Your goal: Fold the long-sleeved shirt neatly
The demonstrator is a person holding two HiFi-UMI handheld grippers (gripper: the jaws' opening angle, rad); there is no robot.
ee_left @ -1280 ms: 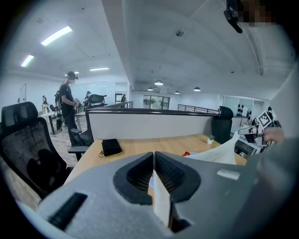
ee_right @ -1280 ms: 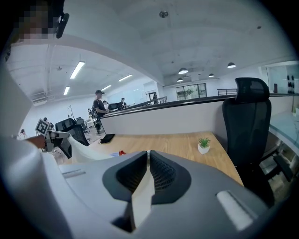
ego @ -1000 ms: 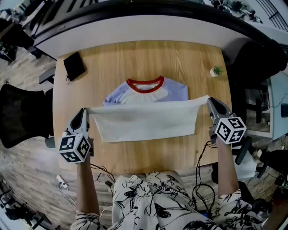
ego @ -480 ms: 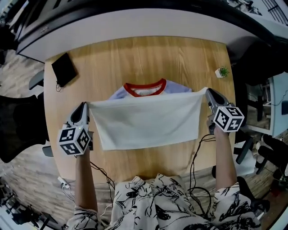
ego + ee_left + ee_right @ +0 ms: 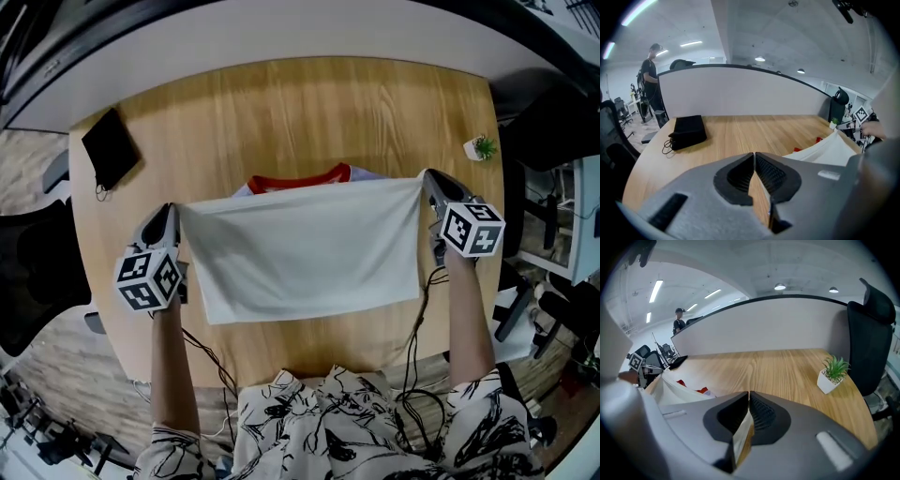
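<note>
The long-sleeved shirt point(image 5: 300, 248) lies on the round wooden table point(image 5: 281, 103), its white lower half doubled over towards the red collar point(image 5: 298, 178). The folded edge is stretched taut between both grippers. My left gripper point(image 5: 172, 212) is shut on the left corner of that edge, my right gripper point(image 5: 425, 178) on the right corner. In the left gripper view the jaws point(image 5: 754, 157) are closed and white cloth point(image 5: 825, 150) runs off to the right. The right gripper view shows a cloth edge pinched in the closed jaws point(image 5: 748, 397). The sleeves are almost wholly covered.
A black pouch point(image 5: 111, 150) lies at the table's far left and a small potted plant point(image 5: 483, 148) at the far right. A curved partition point(image 5: 740, 93) borders the far edge. Cables point(image 5: 211, 375) hang by the near edge. Office chairs point(image 5: 37, 272) stand beside the table.
Both grippers have moved away from me and downward, carrying the folded white edge up to the red collar. The blue shoulders are now nearly covered.
</note>
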